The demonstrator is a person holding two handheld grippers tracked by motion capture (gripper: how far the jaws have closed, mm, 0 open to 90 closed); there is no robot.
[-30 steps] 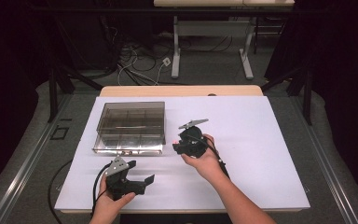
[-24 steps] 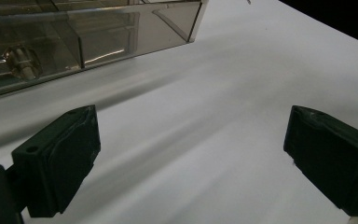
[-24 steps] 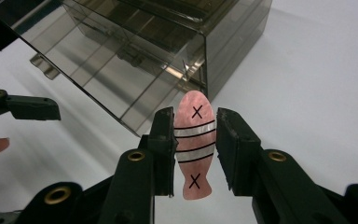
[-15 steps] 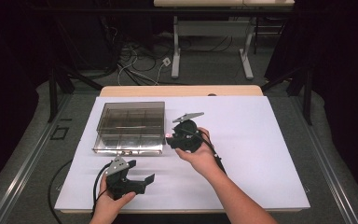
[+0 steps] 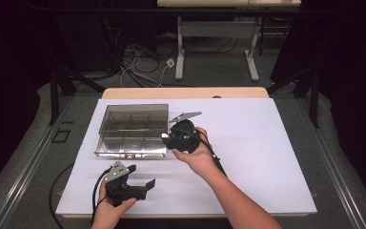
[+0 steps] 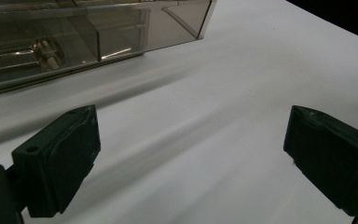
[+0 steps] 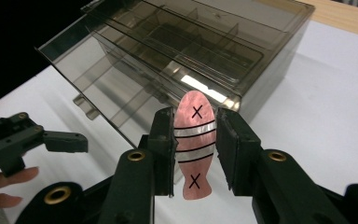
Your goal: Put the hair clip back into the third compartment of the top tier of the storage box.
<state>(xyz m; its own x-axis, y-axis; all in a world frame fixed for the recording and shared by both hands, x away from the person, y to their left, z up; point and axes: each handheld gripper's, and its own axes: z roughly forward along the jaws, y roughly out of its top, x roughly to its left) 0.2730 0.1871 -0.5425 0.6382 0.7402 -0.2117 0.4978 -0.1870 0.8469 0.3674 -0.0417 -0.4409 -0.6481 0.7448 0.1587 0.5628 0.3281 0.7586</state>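
Note:
A pink fish-shaped piece [image 7: 195, 144] with silver bands and two black X marks stands upright between the pads of my right gripper [image 7: 195, 140], which is shut on it. That gripper [image 5: 167, 138] hovers at the right front corner of a smoky clear compartment box [image 5: 133, 129], lid closed. The box [image 7: 182, 51] fills the space just beyond the fish. My left gripper [image 5: 142, 175] rests low near the front left of the white sheet, open with nothing between its jaws [image 6: 191, 158]. The box's front edge [image 6: 74, 37] lies ahead of it.
A white sheet [image 5: 257, 157] covers the table, with a wooden edge [image 5: 186, 93] at the back. The box has several divided compartments. A finger [image 7: 65, 141] of the left gripper shows off to the left in the right gripper view. Cables and table legs lie on the floor beyond.
My right gripper has moved left and slightly up with the fish, closer to the box's front right corner. The left gripper has stayed put.

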